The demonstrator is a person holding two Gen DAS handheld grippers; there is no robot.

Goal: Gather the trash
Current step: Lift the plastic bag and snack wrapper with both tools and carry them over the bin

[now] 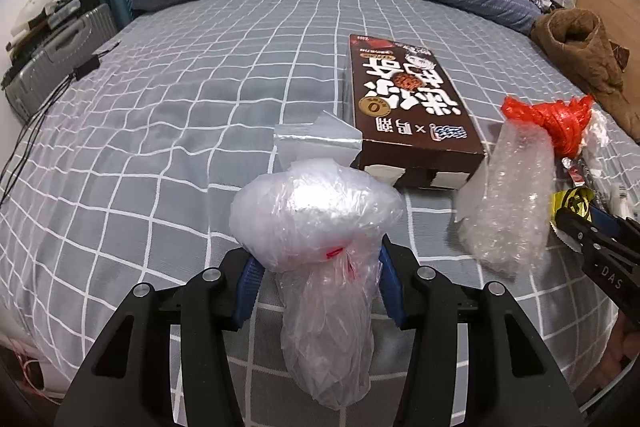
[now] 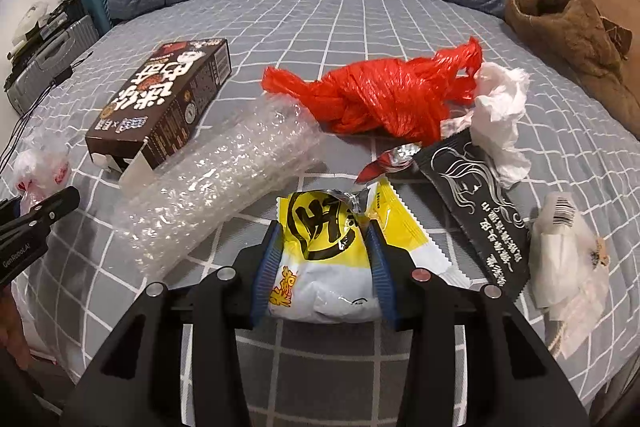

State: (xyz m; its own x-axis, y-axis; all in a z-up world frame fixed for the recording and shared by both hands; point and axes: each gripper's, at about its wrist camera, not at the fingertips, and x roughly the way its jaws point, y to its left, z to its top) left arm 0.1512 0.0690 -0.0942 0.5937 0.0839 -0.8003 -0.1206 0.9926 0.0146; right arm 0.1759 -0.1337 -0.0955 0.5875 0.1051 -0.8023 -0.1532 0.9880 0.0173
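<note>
Trash lies scattered across the grey checked bedsheet [image 2: 360, 27], and both claws have a piece. The left gripper [image 1: 318, 267] pinches a clear plastic bag [image 1: 320, 227] between its blue pads, the bag bulging above the fingers and its tail hanging down below them. The right gripper [image 2: 324, 263] clamps a yellow-and-white snack wrapper [image 2: 328, 251], crumpled between its pads. On the sheet just ahead, a bubble-wrap sleeve [image 2: 216, 183] rests against the open end of a brown carton [image 2: 164, 103]. Beyond it a knotted red bag [image 2: 380, 99] touches a crumpled white tissue [image 2: 500, 111]. A black sachet [image 2: 480, 199] lies below the tissue, and a small clear packet [image 2: 568, 259] sits just to its right.
</note>
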